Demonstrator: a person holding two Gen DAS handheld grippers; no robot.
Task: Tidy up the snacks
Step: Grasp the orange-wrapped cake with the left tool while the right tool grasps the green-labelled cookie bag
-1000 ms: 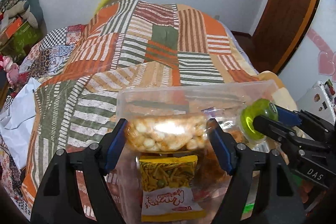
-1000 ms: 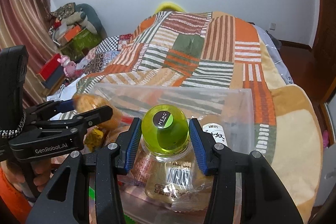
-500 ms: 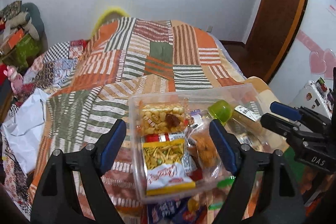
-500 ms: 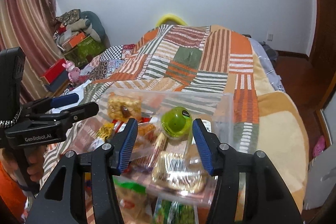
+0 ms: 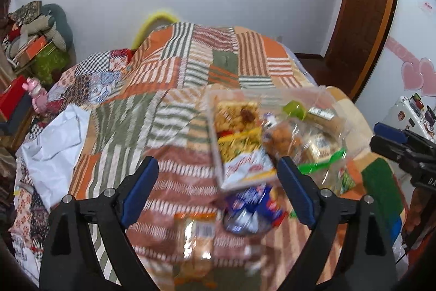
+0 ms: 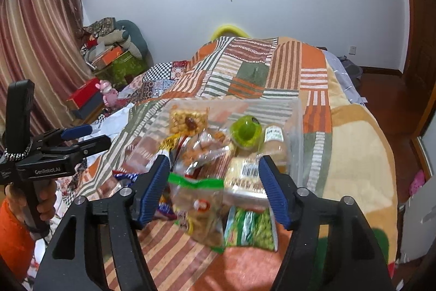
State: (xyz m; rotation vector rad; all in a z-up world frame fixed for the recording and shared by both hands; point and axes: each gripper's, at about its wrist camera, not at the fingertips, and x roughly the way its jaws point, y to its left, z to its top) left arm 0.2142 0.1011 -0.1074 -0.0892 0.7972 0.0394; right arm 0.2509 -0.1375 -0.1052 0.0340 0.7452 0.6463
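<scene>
A clear plastic box [image 6: 295,124] sits on the patchwork bed. It holds several snack packs and a green-capped bottle [image 6: 245,130]; the box also shows in the left wrist view [image 5: 211,105]. My left gripper [image 5: 218,187] is open and empty, pulled back from the box. My right gripper [image 6: 214,187] is open and empty, above a green-topped snack bag [image 6: 199,203] and a green pea pack [image 6: 253,229] lying in front of the box. A blue snack pack [image 5: 250,205] and a clear orange pack [image 5: 196,236] lie near the left gripper.
The striped patchwork blanket [image 5: 196,59] covers the bed. A white cloth [image 5: 51,143] lies at its left edge. Boxes and cushions [image 6: 114,51] are piled by the curtain on the left. A wooden door [image 5: 362,4] stands at the right.
Both grippers let go of their snacks into the box, the left a peanut pack and the right the green-capped bottle. Both pulled back and up, bringing loose packs in front of the box into view.
</scene>
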